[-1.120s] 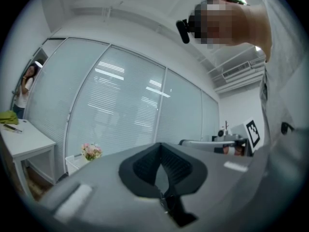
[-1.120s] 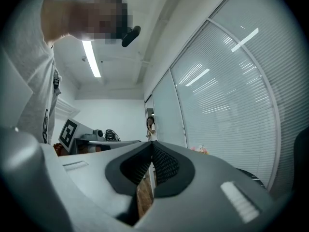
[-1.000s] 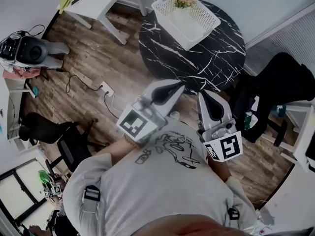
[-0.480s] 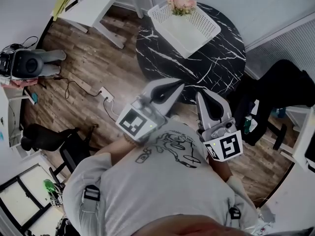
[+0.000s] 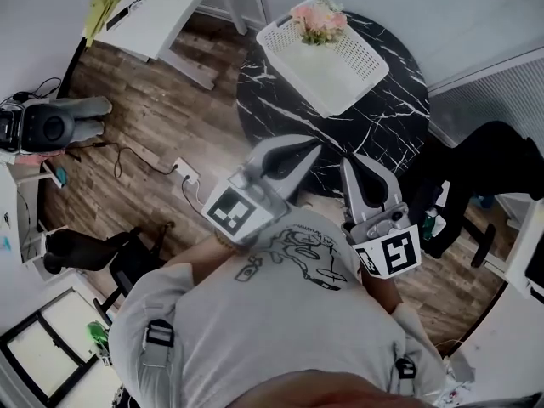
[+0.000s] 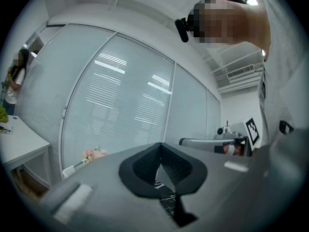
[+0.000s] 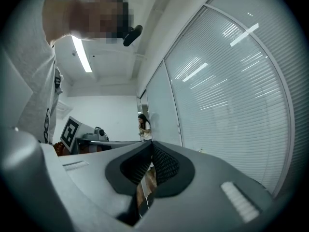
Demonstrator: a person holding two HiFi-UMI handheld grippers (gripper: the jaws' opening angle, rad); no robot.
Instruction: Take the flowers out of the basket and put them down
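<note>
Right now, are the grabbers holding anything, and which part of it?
Nothing. The left gripper and right gripper are both shut and empty; the flowers sit in the basket, untouched.

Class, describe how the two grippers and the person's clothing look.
Both the left gripper and right gripper are smooth grey tapered shells with black ribbed pads; each carries a white cube with black square markers. The person wears a grey T-shirt with a black line drawing.
</note>
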